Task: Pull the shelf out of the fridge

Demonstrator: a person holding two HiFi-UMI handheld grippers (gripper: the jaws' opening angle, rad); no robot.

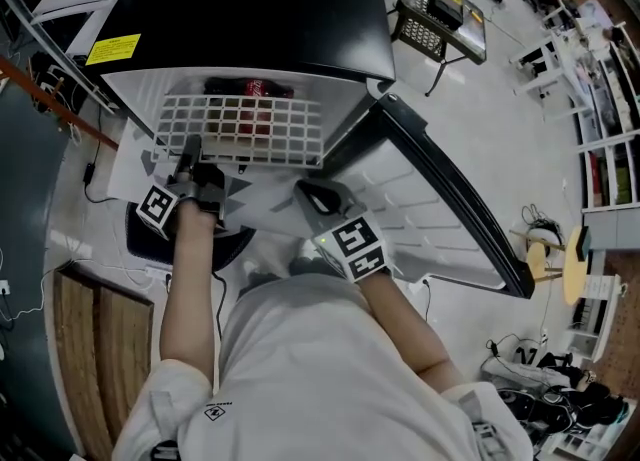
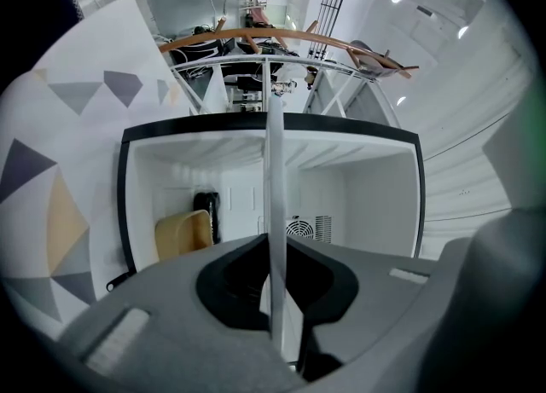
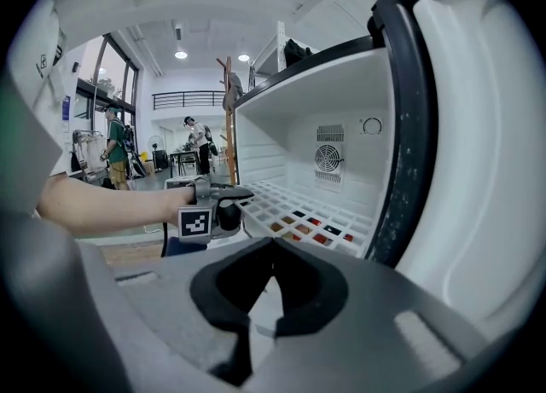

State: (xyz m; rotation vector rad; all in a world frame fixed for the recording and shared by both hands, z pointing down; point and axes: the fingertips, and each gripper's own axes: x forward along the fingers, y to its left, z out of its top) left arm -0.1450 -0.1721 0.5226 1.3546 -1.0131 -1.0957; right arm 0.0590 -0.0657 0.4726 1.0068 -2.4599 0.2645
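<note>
The white wire shelf (image 1: 245,129) sticks partway out of the black fridge (image 1: 250,9), whose door (image 1: 450,199) stands open to the right. My left gripper (image 1: 190,152) is shut on the shelf's front left edge. In the left gripper view the shelf (image 2: 275,178) runs edge-on as a thin white strip clamped between the jaws. My right gripper (image 1: 306,190) hangs free in front of the shelf, near the door, with its jaws shut on nothing. From the right gripper view (image 3: 271,251) I see the shelf (image 3: 299,212) and the left gripper (image 3: 213,205) at its corner.
Red cans (image 1: 255,89) lie under the shelf inside the fridge. A tan item (image 2: 182,234) and a dark one (image 2: 206,212) sit at the back, beside a fan vent (image 2: 300,229). A black wire cart (image 1: 435,14) stands behind. People stand far off in the room.
</note>
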